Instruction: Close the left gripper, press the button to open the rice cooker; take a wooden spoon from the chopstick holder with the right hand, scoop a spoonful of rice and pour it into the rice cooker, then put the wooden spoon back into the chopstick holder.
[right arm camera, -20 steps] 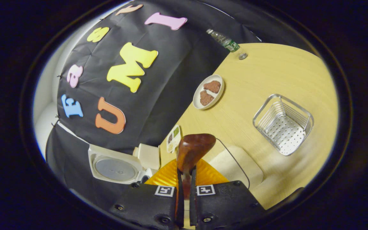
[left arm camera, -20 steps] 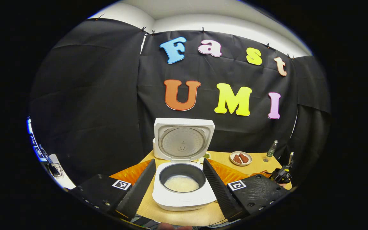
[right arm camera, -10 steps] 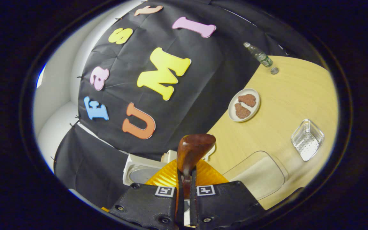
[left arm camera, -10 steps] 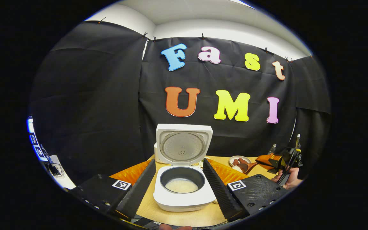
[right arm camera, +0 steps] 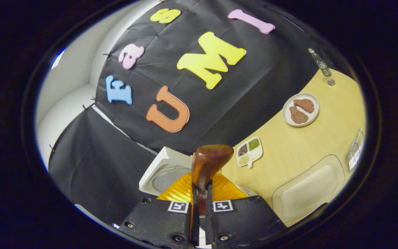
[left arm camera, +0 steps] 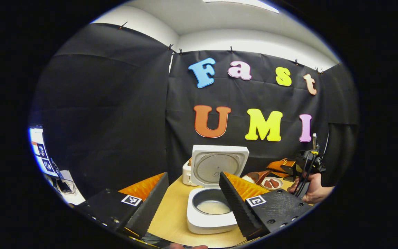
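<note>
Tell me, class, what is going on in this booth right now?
A person is working with two hand-held grippers at a wooden table. The right gripper is shut on a wooden spoon; in the left gripper view the spoon carries rice and is held up beside the rice cooker. The cooker's lid stands open, and there is rice in the pot. The left gripper hangs open in front of the cooker, holding nothing. The spoonful has not been tipped in yet.

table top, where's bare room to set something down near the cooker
Bare wood lies left of the rice cooker, and between the sectioned dish and the plate. It is crowded to the cooker's right, where the right gripper brings the wooden spoon.
</note>
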`<action>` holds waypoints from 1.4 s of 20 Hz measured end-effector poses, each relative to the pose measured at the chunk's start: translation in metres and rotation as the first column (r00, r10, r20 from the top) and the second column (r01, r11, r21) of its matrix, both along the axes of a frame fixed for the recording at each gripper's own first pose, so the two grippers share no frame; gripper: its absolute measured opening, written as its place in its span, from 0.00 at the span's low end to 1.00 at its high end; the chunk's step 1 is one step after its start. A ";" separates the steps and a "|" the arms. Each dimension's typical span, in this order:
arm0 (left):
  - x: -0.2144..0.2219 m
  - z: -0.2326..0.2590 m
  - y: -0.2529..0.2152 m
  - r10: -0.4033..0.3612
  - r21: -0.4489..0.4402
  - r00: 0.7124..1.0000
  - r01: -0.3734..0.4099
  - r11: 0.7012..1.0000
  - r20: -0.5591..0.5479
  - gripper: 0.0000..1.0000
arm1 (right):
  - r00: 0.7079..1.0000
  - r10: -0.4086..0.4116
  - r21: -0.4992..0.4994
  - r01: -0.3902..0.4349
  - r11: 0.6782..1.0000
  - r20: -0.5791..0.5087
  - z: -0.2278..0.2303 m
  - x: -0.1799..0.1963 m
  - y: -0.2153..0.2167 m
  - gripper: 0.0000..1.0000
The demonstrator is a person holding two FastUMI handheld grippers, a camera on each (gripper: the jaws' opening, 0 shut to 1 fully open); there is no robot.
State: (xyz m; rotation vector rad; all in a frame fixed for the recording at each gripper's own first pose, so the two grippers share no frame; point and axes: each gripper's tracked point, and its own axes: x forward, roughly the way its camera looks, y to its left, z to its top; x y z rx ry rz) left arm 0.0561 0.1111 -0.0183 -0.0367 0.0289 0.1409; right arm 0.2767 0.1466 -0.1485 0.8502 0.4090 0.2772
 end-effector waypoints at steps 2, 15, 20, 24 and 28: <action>-0.004 0.004 0.015 0.007 -0.003 1.000 -0.007 1.000 0.015 0.94 | 1.000 0.000 -0.075 0.001 0.997 0.011 -0.008 0.009 0.016 0.12; -0.007 -0.002 0.059 0.012 0.013 0.998 -0.013 1.000 0.069 0.94 | 0.998 0.065 -0.422 -0.054 0.905 0.011 -0.047 0.034 0.090 0.12; -0.005 -0.012 0.062 0.011 -0.019 0.999 -0.010 1.000 0.051 0.94 | 0.991 0.115 -0.579 -0.059 0.813 0.061 -0.041 0.031 0.102 0.12; -0.007 -0.017 0.062 0.008 -0.017 0.999 -0.008 1.000 0.045 0.94 | 0.976 0.180 -0.706 -0.041 0.707 0.124 -0.030 0.027 0.112 0.12; -0.007 -0.017 0.058 0.001 -0.018 0.999 -0.001 1.000 0.043 0.94 | 0.939 0.279 -0.820 0.005 0.573 0.201 -0.012 0.016 0.123 0.12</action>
